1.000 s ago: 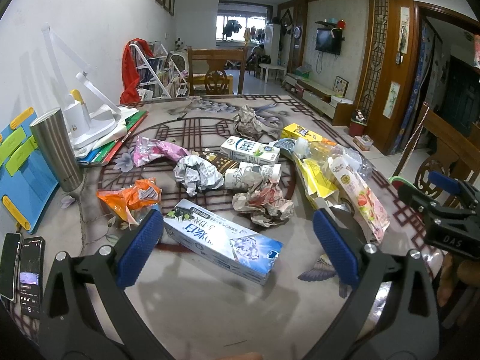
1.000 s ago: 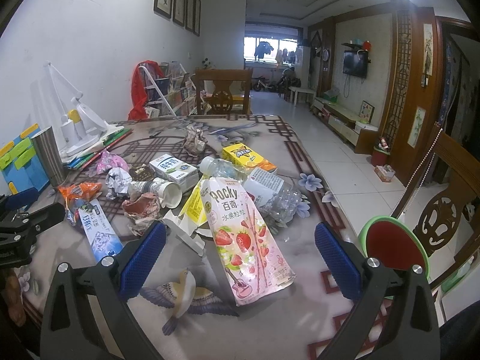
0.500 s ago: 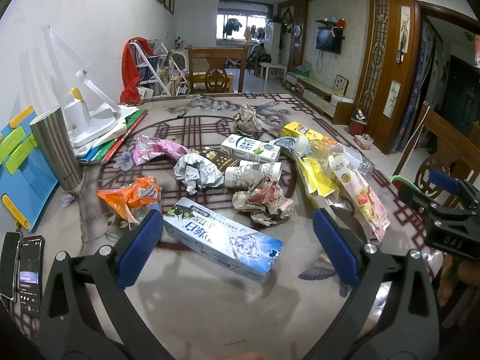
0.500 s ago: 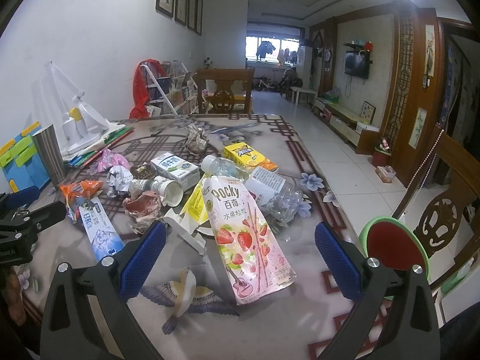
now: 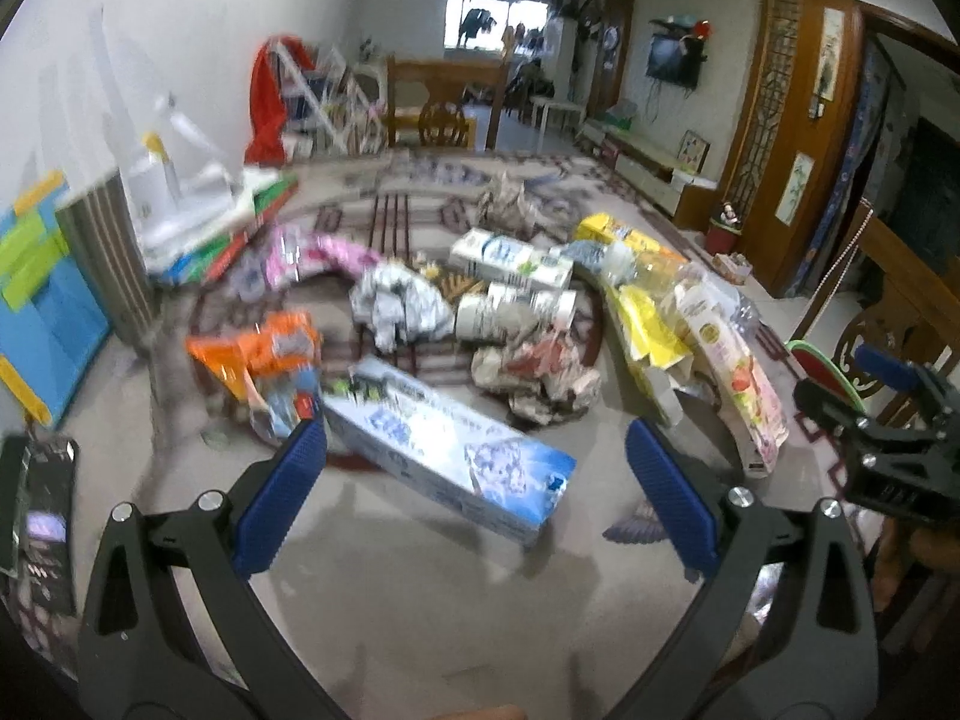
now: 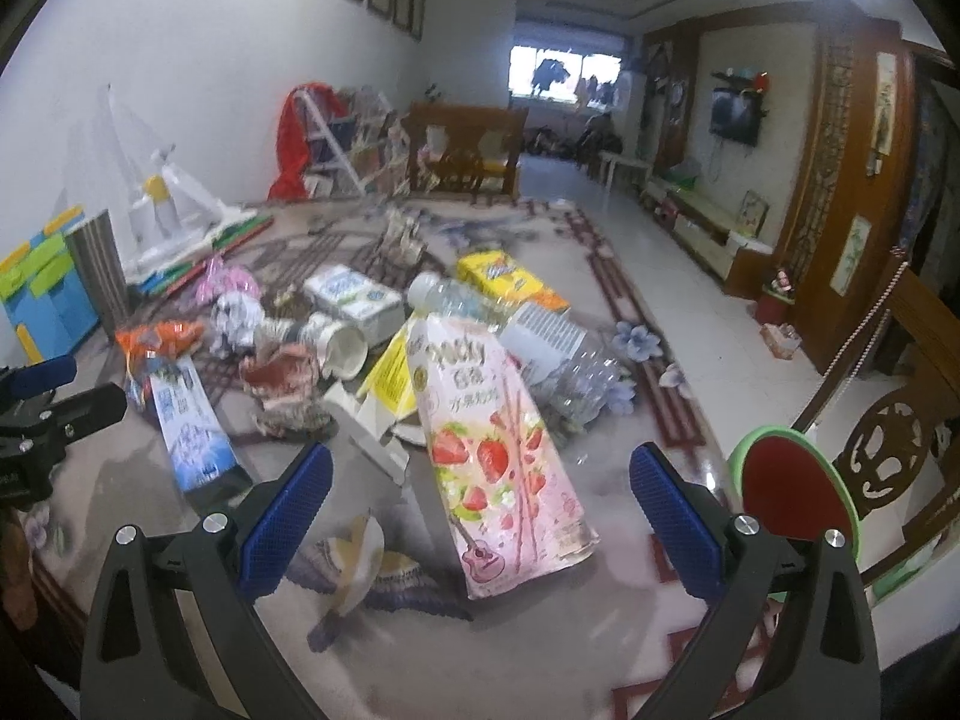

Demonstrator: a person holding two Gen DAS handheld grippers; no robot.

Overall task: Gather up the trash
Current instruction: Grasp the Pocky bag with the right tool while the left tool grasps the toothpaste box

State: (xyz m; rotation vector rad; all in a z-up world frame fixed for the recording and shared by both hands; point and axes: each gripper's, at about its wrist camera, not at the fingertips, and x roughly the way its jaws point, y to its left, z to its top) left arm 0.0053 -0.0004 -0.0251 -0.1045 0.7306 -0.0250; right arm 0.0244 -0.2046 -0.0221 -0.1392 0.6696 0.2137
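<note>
Shifted since the earlier frame: both views now motion-blurred, trash items sitting slightly larger and nearer the jaws; layout of items unchanged. Left gripper (image 5: 477,495): jaws spread wide, holding nothing, hovering above the worktop (image 5: 420,588). Toothpaste box (image 5: 447,456): long, white-and-blue, lying flat and angled, just ahead of the left jaws, its near-left end close to the left finger, not touched. Orange snack wrapper (image 5: 255,354): crumpled, left of the box, beyond the left finger. Crumpled brown paper (image 5: 540,375): behind the box, toward centre. Crumpled white paper (image 5: 399,306), paper cup (image 5: 516,312) on its side, and white milk carton (image 5: 510,255): further back in the heap. Right gripper (image 6: 480,507): jaws spread wide, holding nothing. Pocky pouch (image 6: 495,444): pink, strawberry print, lying flat with its bottom end between the right jaws, untouched. Yellow carton (image 6: 393,378): flattened, partly under the pouch's left edge. Clear plastic bottle (image 6: 540,342): on its side behind the pouch. Yellow snack box (image 6: 507,279): beyond the bottle. Steel tumbler (image 5: 111,258): upright at the left edge of the worktop, beside blue-and-green board (image 5: 39,288). Phone (image 5: 42,522): flat at near left. Round red-and-green item (image 6: 798,495): past the worktop's right edge.
</note>
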